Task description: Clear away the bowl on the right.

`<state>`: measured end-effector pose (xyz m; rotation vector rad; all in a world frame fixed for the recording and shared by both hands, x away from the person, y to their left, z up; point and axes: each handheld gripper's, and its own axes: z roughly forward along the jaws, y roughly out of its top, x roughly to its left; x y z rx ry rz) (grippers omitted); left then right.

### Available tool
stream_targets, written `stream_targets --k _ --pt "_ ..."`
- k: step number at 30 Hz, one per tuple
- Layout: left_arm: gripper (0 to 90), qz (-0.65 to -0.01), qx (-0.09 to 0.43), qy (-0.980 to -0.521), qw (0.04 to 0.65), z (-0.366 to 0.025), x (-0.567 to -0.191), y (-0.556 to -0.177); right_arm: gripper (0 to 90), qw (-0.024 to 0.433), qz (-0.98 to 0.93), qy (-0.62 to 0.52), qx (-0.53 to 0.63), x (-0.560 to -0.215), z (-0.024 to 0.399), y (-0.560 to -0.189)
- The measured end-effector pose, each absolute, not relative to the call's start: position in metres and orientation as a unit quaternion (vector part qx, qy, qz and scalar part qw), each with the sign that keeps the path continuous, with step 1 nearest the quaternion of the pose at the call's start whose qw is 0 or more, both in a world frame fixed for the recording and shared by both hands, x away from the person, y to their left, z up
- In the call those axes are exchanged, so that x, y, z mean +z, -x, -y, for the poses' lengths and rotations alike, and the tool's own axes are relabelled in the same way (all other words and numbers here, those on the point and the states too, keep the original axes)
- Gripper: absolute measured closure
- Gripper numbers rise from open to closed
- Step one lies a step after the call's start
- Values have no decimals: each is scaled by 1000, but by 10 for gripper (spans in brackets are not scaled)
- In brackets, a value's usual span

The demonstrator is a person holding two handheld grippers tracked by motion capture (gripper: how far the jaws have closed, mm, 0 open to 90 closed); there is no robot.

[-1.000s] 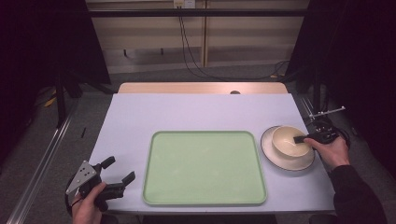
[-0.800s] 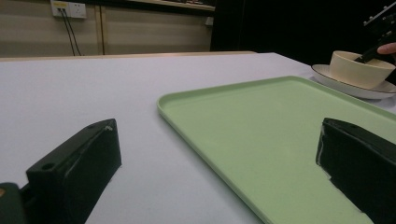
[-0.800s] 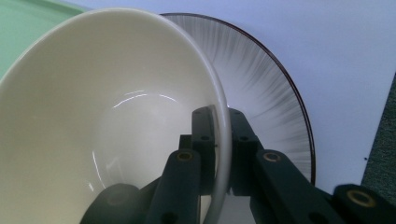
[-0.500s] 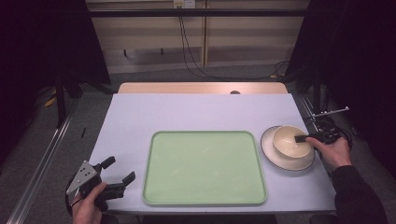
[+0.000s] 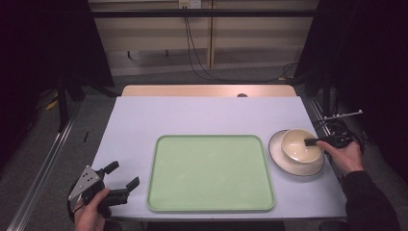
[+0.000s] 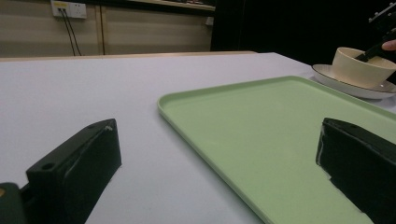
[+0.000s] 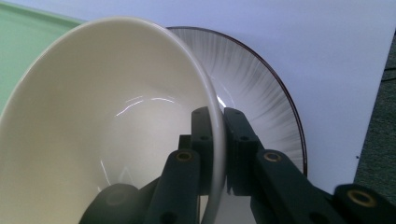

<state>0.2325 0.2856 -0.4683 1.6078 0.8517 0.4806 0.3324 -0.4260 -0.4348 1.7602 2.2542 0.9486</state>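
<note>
Right gripper [image 5: 312, 142] clamps the wall of the bowl [image 5: 300, 145]: in the right gripper view one jaw sits inside the rim, the other outside, pads pressed on both faces of the wall with the gripper [image 7: 217, 122] closed tight on it. Bowl [image 7: 107, 121] is cream, glossy, nothing seen inside. It stands on a plate [image 5: 287, 163], grey-white with a dark rim, fine radial lines on the plate [image 7: 261, 88] surface. Both are at the right edge of the table [image 5: 207, 115], just beside the right side of the tray [image 5: 210, 173], apart from it. The person's right hand [image 5: 344, 156] rests on the table edge behind the gripper, dark sleeve coming in from the lower right.

Tray is pale green, rounded corners, raised lip, bare. It lies centre-front on the white table top.

Left gripper [image 5: 122, 177] is at the front left corner of the table, held in the left hand [image 5: 89, 211], grey plate on top. Jaws stand wide apart with nothing between them. In the left gripper view, the gripper [image 6: 217, 154] points across the table: one jaw over white top, the other over the tray [image 6: 261, 135]. Bowl [image 6: 362, 67] and plate [image 6: 345, 86] show far off at upper right, the other gripper's jaw dipping into the bowl.
</note>
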Motion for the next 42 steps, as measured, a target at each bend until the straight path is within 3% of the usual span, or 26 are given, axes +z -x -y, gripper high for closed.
stream_targets --k 42 --pt "0 -367 208 -688 590 -285 -468 -232 841 63 -727 -567 383 -409 429 -324"
